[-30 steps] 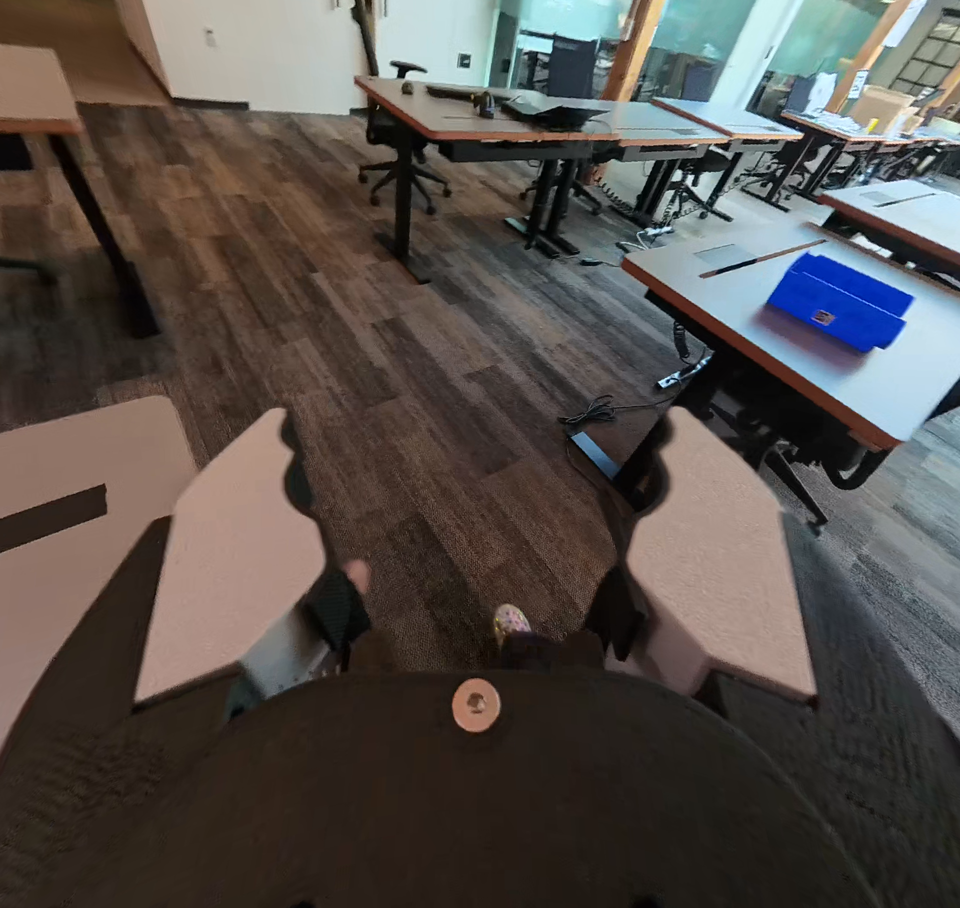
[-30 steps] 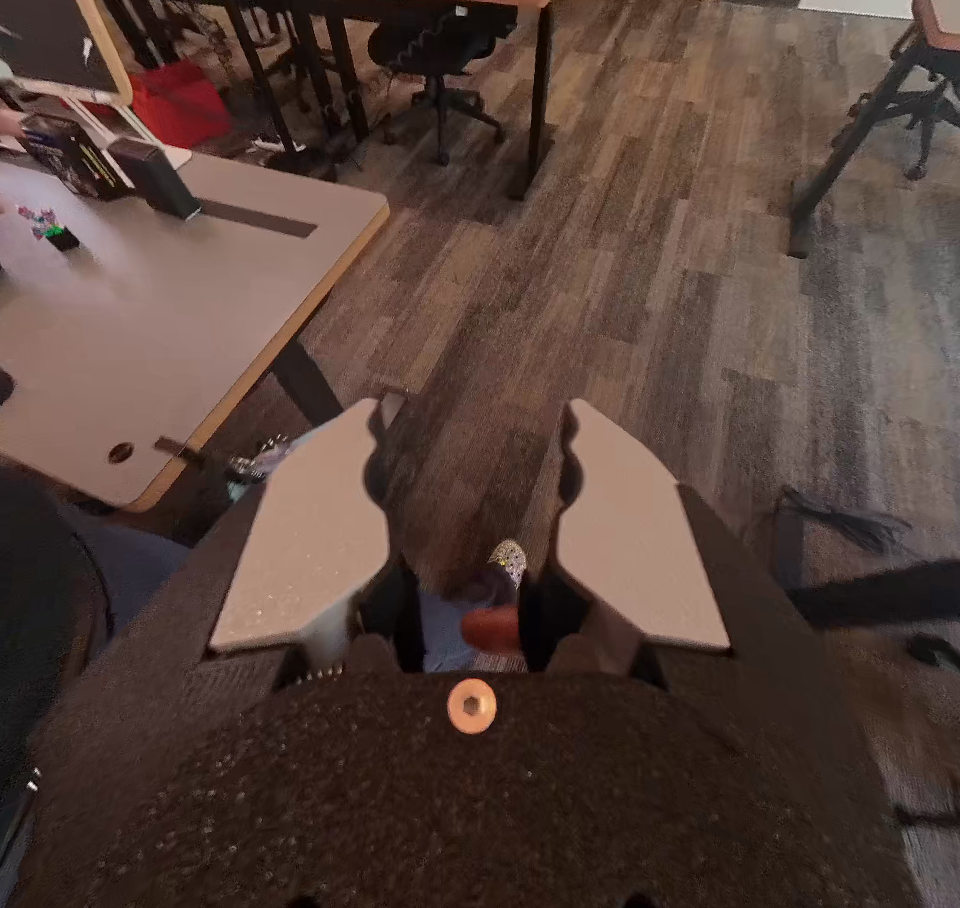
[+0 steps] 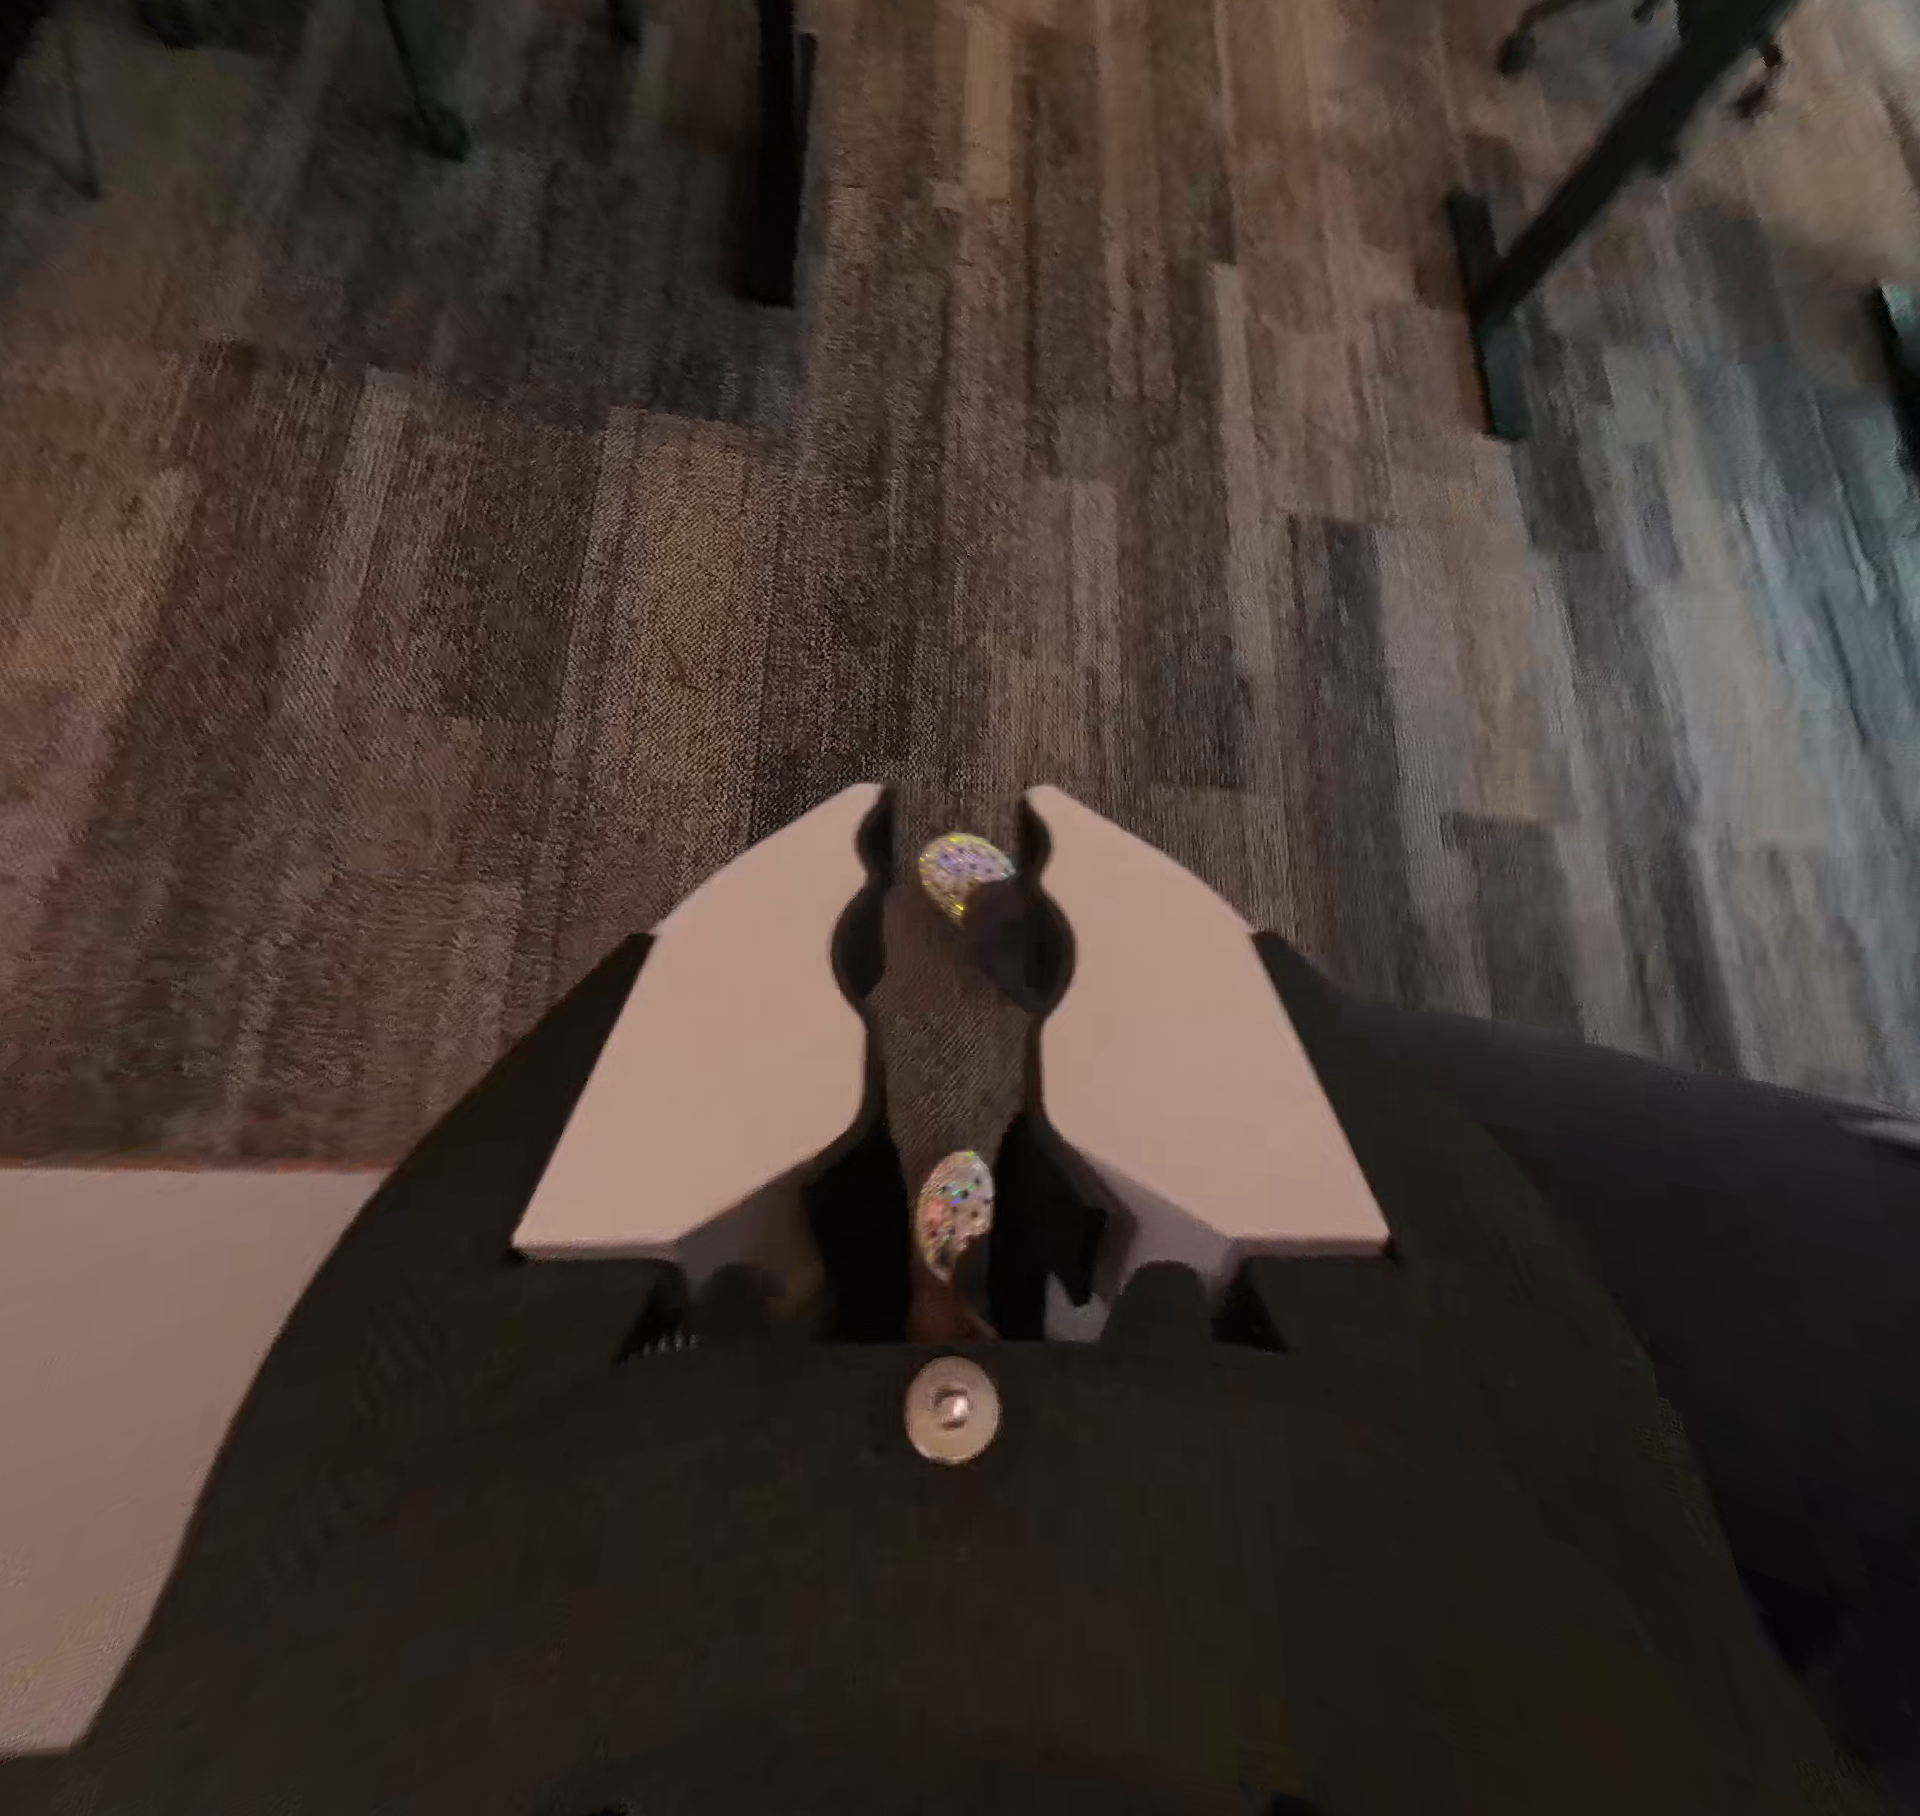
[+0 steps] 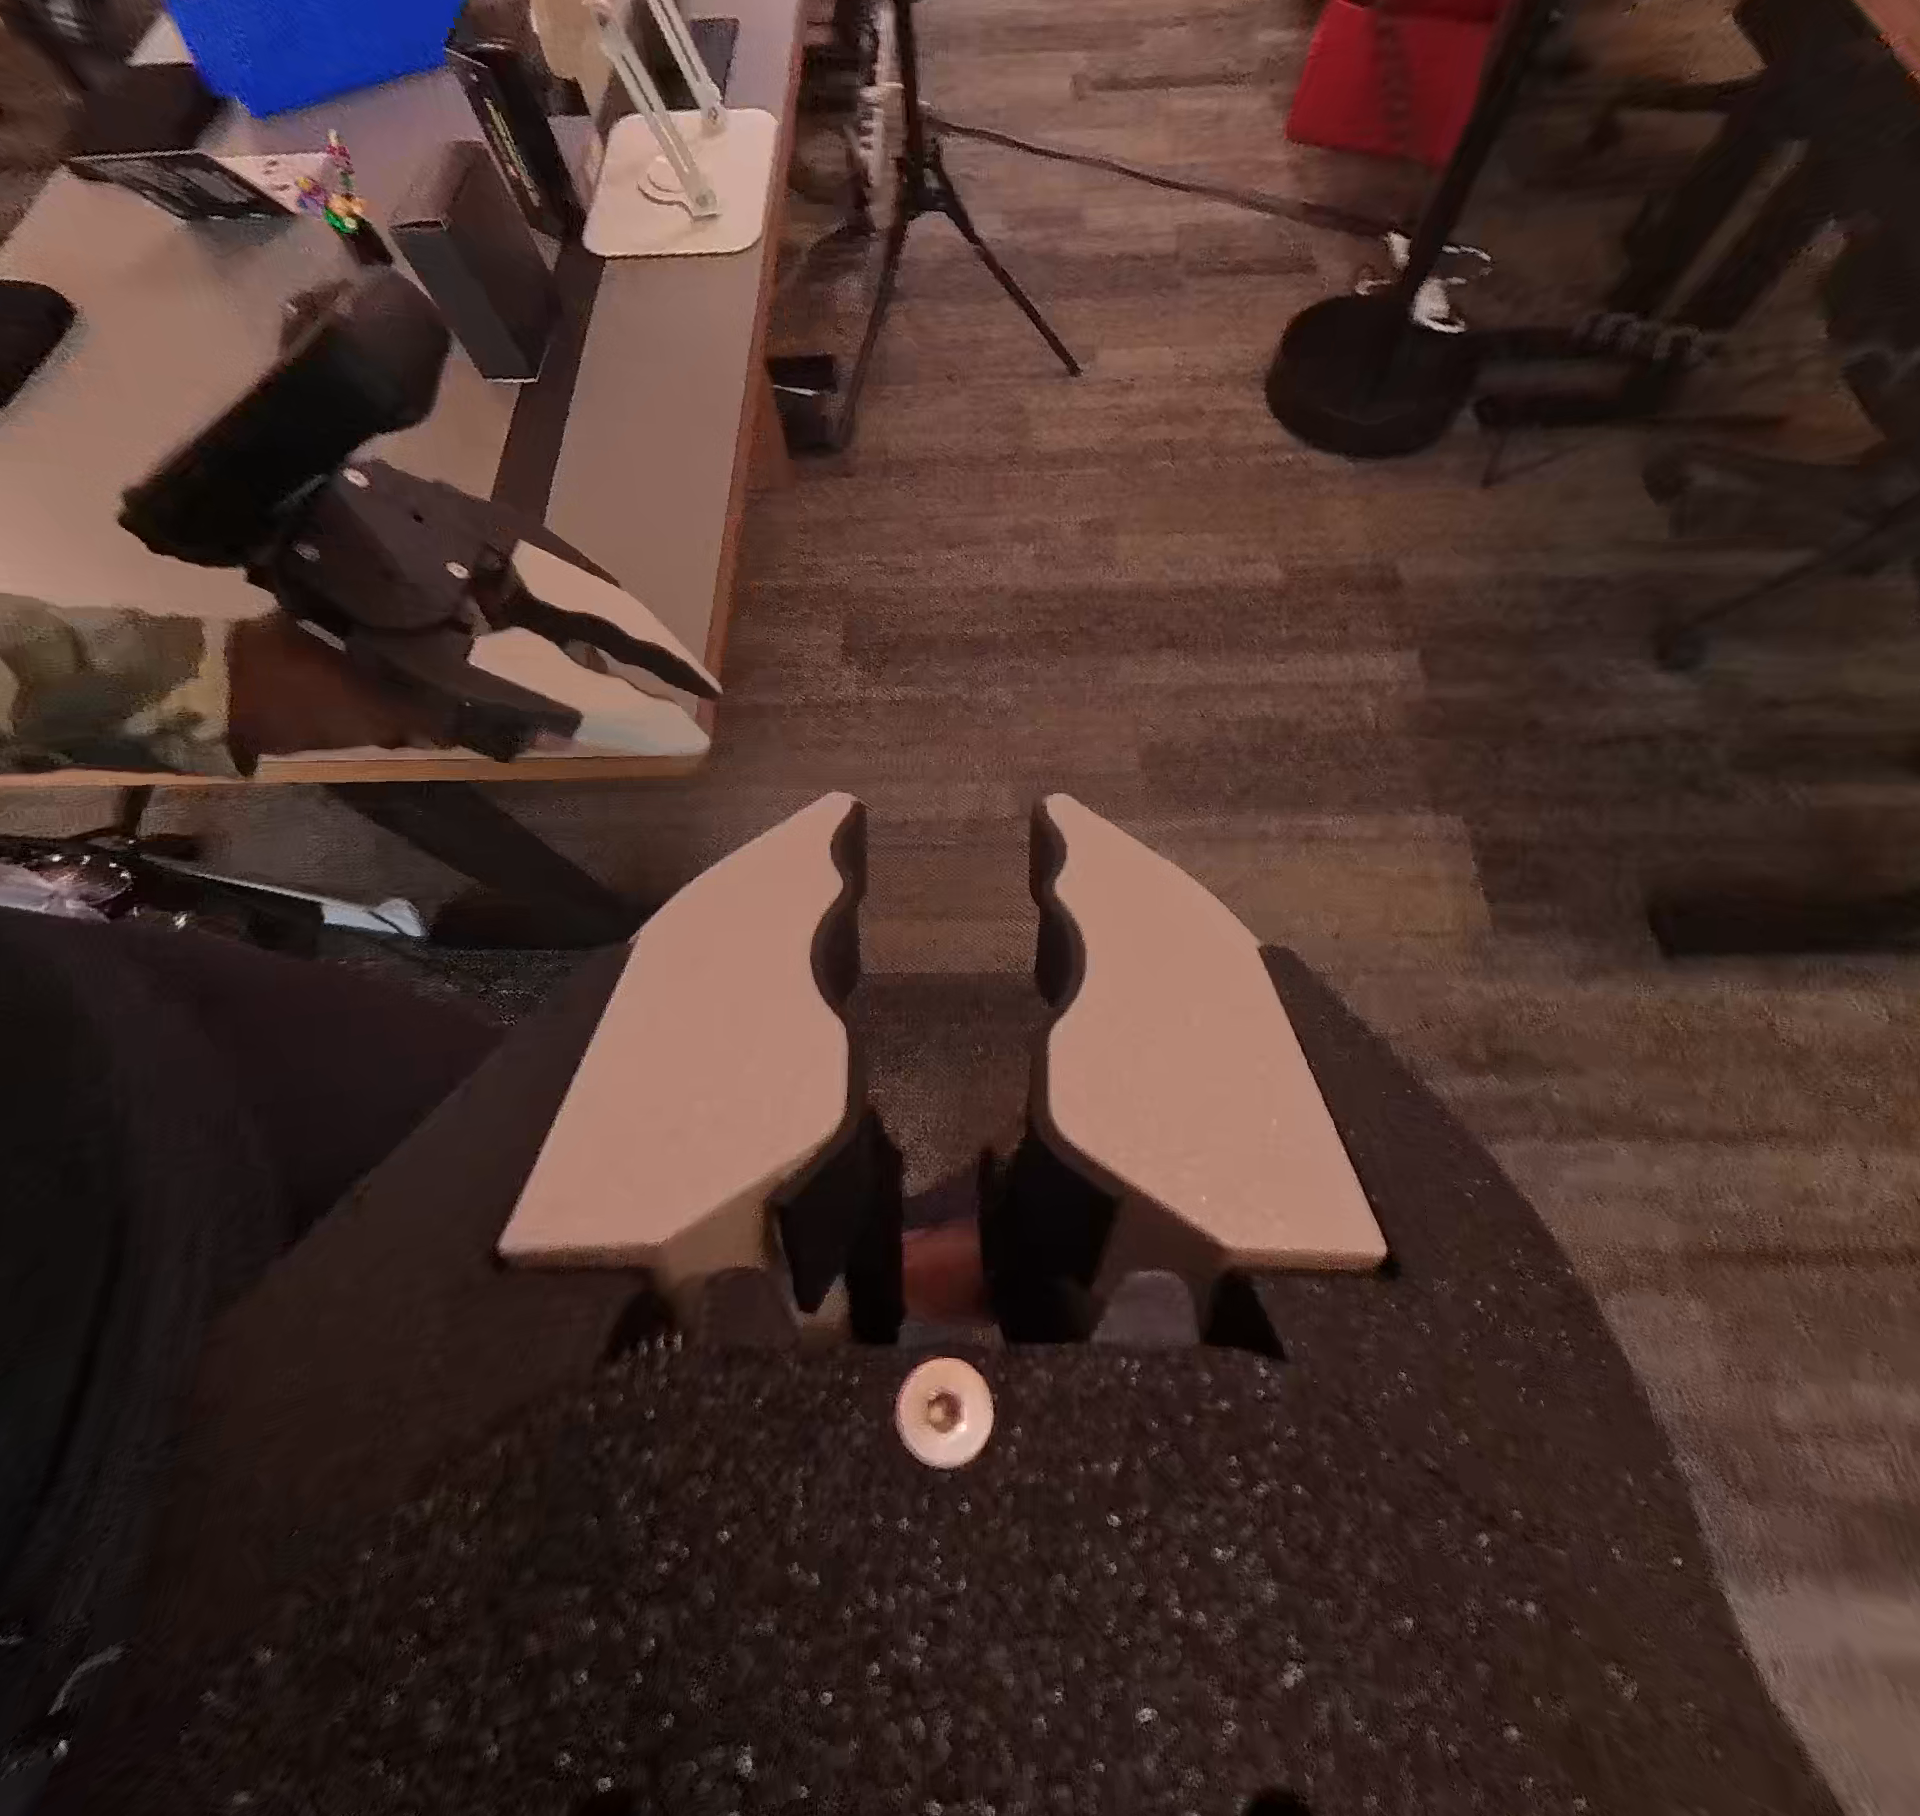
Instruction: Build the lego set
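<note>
Our left gripper (image 3: pixel 956 810) hangs over the carpet (image 3: pixel 520 623) with a narrow gap between its jaws, holding nothing; our right gripper (image 4: pixel 948 810) (also empty) is parted too. We see the lego (image 4: pixel 335 192) far off on the worktop (image 4: pixel 135 312).

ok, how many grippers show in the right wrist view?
2. The right gripper fills the foreground over the floor, fingers apart, nothing between them. The left gripper is farther off at left, above the desk near its corner.
</note>
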Demonstrator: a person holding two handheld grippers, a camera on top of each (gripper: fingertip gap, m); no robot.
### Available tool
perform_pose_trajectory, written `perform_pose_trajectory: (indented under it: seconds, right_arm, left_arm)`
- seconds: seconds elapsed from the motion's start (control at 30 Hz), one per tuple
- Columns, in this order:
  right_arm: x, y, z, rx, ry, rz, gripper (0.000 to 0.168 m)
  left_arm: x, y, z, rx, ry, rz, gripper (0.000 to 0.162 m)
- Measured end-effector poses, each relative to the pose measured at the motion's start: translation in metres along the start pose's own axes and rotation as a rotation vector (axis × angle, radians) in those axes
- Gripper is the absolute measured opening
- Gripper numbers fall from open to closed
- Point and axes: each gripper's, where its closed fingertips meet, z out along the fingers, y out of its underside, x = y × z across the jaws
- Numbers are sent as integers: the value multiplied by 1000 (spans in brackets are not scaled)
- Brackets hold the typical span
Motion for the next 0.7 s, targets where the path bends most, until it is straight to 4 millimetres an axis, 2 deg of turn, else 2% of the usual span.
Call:
perform_pose_trajectory:
  seconds: [0.07, 0.13, 0.2, 0.27, 0.37, 0.43, 0.5, 0.57, 0.63, 0.7]
  right_arm:
    - [41, 5, 35, 6, -106, -5, 30]
    - [79, 20, 76, -6, -220, -21, 30]
    - [108, 38, 114, -66, -330, -20, 31]
    - [130, 50, 148, -74, -413, -14, 31]
    - [141, 71, 201, -10, -544, 41, 28]
    - [138, 100, 239, 2, -609, 77, 27]
    - [130, 141, 278, -7, -643, 96, 26]
    - [116, 188, 314, -41, -680, 100, 26]
    - [104, 233, 343, -71, -723, 88, 26]
    - [101, 274, 369, -101, -752, 46, 26]
  left_arm:
    - [-22, 0, 45, -11, -63, -112, 48]
    - [-48, 10, 91, -4, -148, -208, 78]
    - [-74, 32, 133, 2, -232, -285, 87]
    - [-99, 73, 171, -45, -325, -317, 86]
    - [-140, 156, 222, -145, -467, -336, 80]
    - [-164, 225, 252, -244, -532, -360, 80]
    - [-185, 299, 280, -322, -567, -374, 77]
    - [-205, 378, 307, -400, -576, -386, 66]
    - [-228, 453, 333, -465, -572, -379, 52]
    - [-256, 519, 361, -525, -545, -347, 43]
